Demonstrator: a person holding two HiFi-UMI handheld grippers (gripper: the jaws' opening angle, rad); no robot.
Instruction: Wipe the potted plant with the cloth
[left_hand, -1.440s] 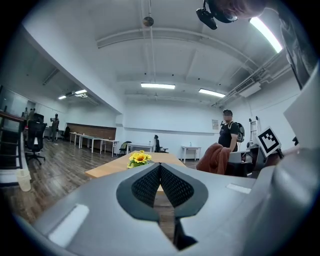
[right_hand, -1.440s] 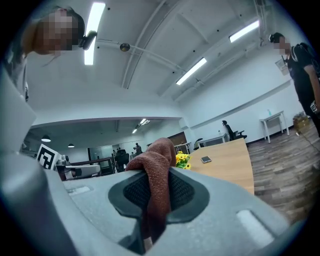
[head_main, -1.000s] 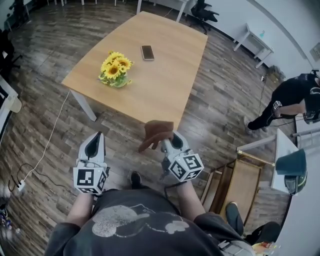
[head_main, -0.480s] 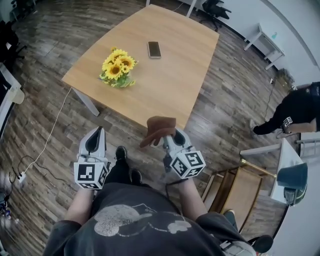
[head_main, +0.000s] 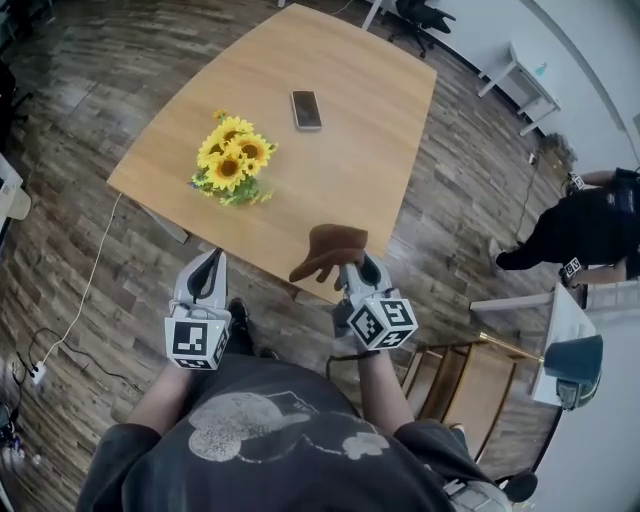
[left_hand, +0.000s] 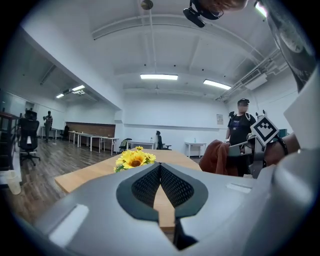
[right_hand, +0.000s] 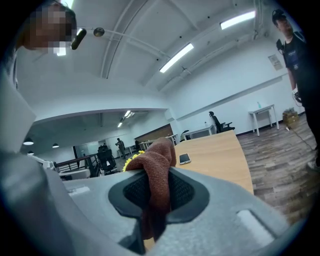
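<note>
Left gripper: held out ahead of the body on a bent forearm, marker cube toward the chest, pointing about level at the near edge of the surface; fingers closed tip to tip, with nothing between the pads.

Right gripper: same pose alongside, tipped slightly down; fingers clamped on the cloth. Brown knit, bunched, rising above the tips and drooping to the left, with a tail hanging below the pads.

Room for moving: left tips short of the surface, over the wood floor. Cloth at the near corner, possibly just over the edge, though hard to judge from above. Surface broad and mostly bare. Phone flat on it, beyond the plant toward the far side. White cable along the floor at left. Person in black well apart at right.

Plant: sunflowers, standing on the surface near its left edge, pot hidden under leaves. Straight ahead of the left fingers, ahead and to the left of the cloth, well apart from both and touched by neither.
</note>
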